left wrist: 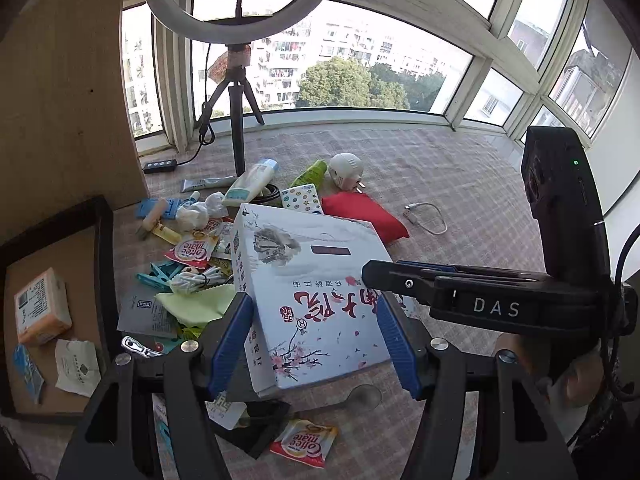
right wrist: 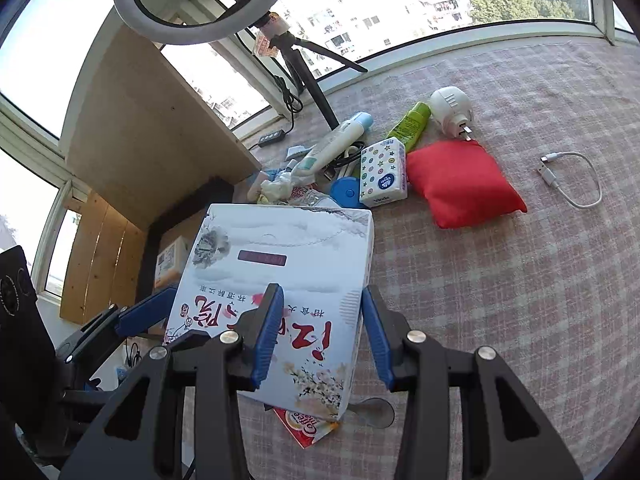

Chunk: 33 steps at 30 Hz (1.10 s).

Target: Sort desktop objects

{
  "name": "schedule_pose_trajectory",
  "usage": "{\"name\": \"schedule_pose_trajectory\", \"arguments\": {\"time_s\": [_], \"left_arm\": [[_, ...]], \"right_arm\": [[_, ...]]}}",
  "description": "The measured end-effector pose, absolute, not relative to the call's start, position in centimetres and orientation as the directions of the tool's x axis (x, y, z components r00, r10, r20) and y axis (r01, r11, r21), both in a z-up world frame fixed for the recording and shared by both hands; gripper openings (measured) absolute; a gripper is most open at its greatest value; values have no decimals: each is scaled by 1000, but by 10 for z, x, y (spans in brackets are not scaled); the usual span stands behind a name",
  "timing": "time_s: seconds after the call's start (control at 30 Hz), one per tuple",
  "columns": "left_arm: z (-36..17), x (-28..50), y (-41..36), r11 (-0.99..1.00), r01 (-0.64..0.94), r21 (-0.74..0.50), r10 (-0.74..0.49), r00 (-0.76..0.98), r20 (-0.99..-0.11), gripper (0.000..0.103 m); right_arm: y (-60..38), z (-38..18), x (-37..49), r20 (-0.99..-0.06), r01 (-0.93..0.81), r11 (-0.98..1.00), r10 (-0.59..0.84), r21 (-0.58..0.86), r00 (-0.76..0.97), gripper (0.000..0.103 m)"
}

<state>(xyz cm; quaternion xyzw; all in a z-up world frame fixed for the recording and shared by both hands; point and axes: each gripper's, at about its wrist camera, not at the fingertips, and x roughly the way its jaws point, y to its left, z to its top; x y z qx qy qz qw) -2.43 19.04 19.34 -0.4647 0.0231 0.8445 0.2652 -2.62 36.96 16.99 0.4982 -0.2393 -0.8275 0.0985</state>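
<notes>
I see daylit windows (left wrist: 332,60) at the far side, a ring light (left wrist: 240,0) far left, and a checked tablecloth (right wrist: 500,300).

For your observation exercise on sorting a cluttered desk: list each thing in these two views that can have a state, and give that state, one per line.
White printed box: tilted, lifted off the cloth, both grippers on it.
Left gripper: jaws astride the box's near corner.
Right gripper: jaws across the box's right edge.
Ring light: unlit, upright on its tripod.
White USB cable: unplugged, curled loose.
Red pouch: lying flat.
Dark tray: partly filled.
</notes>
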Motion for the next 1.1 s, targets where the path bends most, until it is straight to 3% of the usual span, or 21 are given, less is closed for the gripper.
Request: {"name": "schedule_pose_trajectory", "arguments": {"time_s": [0.7, 1.1], "left_arm": [[216, -92, -75, -959, -179, -220, 284, -591, -755, 61], [199, -154, -175, -970, -46, -239, 212, -643, -736, 60]], "right_arm": [[96, 217, -134, -779, 250, -878, -477, 408, -407, 41], [-13, 207, -196, -800, 346, -857, -494, 381, -341, 41]]}}
